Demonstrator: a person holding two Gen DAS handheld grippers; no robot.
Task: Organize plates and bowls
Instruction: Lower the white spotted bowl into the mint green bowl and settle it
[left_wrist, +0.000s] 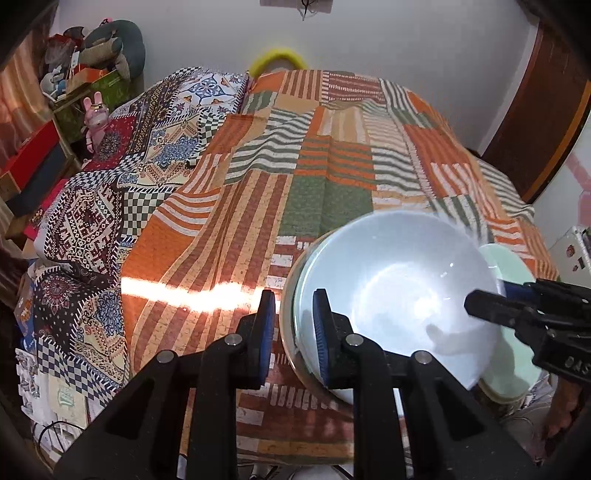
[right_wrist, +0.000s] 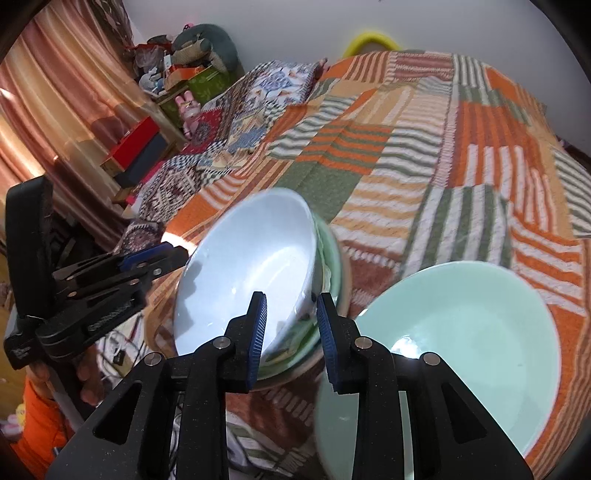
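Note:
A pale white bowl sits nested in a green bowl and a beige one, tilted over the patchwork bedspread. My left gripper is shut on the stack's left rim, one pad inside the white bowl and one outside. On the opposite rim my right gripper is shut the same way. A mint green dish lies on the bedspread just right of the stack, partly under my right finger. Whether the stack rests on the bed I cannot tell.
The bed fills the middle, with a second patterned quilt on its left side. Boxes and soft toys crowd the far left corner by the curtain. A person's hand and orange sleeve hold the left tool.

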